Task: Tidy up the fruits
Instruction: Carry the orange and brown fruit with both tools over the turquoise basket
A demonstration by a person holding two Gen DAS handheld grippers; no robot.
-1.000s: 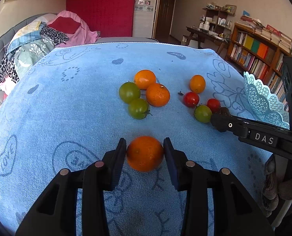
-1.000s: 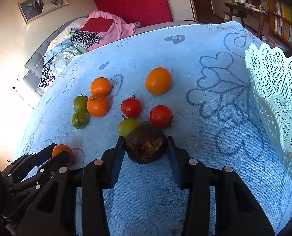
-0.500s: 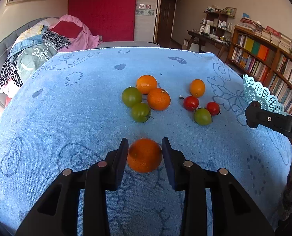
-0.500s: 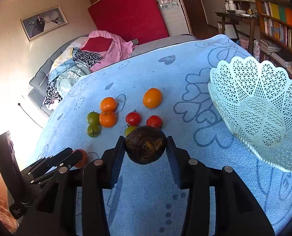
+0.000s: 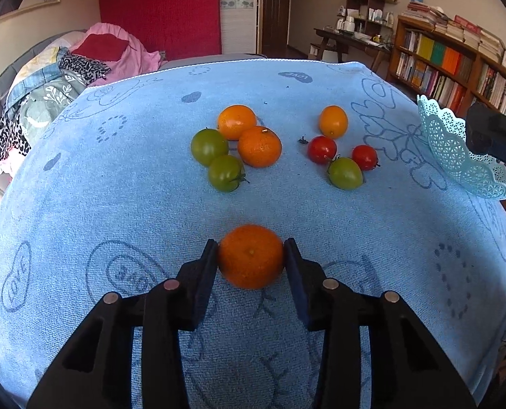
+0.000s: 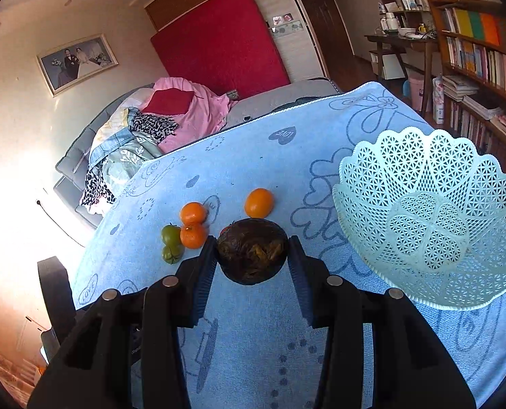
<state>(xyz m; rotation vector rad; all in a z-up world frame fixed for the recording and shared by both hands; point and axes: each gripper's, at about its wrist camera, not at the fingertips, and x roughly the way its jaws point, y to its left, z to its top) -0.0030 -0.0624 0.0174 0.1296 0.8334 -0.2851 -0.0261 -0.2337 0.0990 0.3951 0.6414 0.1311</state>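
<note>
Left wrist view: your left claw (image 5: 250, 255) has a mandarin (image 5: 250, 255) between its jaws, pads touching both sides, and the jaws are opening. It sits low on the blue cloth (image 5: 116, 204) covering the table. At 12 o'clock from it lie two oranges, two green tomatoes and, toward 1 o'clock, another orange, two red tomatoes and a green one. The basket (image 5: 457, 150) sits at 2 o'clock. Your right claw (image 6: 252, 251) is clenched on a dark brown fruit (image 6: 252, 251), raised above the cloth, with the basket at 3 o'clock.
</note>
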